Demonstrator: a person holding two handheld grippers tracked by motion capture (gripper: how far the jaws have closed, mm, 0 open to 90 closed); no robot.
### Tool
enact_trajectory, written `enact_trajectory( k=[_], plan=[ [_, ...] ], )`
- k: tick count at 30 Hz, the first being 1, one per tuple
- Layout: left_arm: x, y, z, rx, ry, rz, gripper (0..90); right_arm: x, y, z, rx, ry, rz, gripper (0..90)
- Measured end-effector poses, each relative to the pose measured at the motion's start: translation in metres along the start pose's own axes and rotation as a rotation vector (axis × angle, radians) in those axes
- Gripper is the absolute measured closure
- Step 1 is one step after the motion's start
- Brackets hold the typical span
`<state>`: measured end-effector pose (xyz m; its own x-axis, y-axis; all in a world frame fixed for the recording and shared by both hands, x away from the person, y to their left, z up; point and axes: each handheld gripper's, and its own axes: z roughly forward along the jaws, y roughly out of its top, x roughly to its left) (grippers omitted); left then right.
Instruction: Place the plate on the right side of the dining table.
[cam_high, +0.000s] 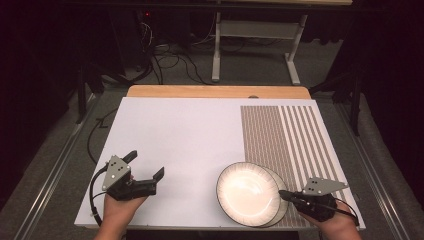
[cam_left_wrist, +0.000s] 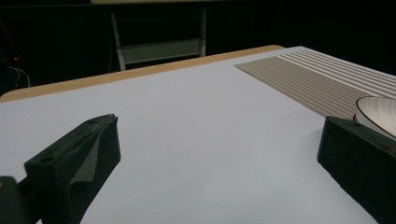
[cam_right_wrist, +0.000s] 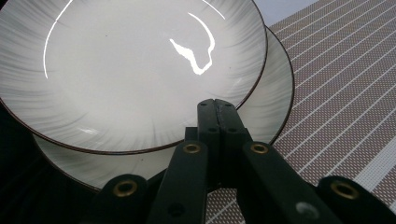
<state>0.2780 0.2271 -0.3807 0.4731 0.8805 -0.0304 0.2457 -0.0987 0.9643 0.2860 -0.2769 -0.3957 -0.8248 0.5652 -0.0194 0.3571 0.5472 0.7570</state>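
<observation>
High view first: the white worktop (cam_high: 175, 145) spreads out ahead of me, with a striped brown placemat (cam_high: 285, 135) covering its right side, and at the near right edge sit two pale, dark-rimmed plates stacked slightly off-centre, the upper plate (cam_high: 247, 192) shifted left over the lower plate (cam_high: 281, 202), which peeks out on the right and partly rests on the placemat. My right tongs (cam_high: 283, 194) are closed tight, their tips meeting at the near rim of the upper plate; in the right gripper view those tips (cam_right_wrist: 216, 109) lie pressed together over that rim, and I cannot tell whether they actually pinch the edge or only rest on top of it. My left tongs (cam_high: 146, 166) hang wide open over bare worktop, well apart from the plates, with nothing between them; in the left gripper view the rim of a plate (cam_left_wrist: 378, 112) just shows past the far jaw. What worries me is the grip: a thin bite on a glossy rim could slip if I lift, dropping the upper plate back onto the lower one with a chip or clatter. Dragging instead could pull the lower plate along or nudge the stack off the near edge, since it sits so close to it.
</observation>
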Motion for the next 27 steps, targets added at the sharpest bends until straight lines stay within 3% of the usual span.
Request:
enact_trajectory(
  k=[27],
  plan=[
    [-0.0003,-0.0001,0.0009,0.004,-0.006,-0.009,0.0,0.0012,-0.0014,-0.0009,-0.007,0.018,-0.003,90.0]
  ],
)
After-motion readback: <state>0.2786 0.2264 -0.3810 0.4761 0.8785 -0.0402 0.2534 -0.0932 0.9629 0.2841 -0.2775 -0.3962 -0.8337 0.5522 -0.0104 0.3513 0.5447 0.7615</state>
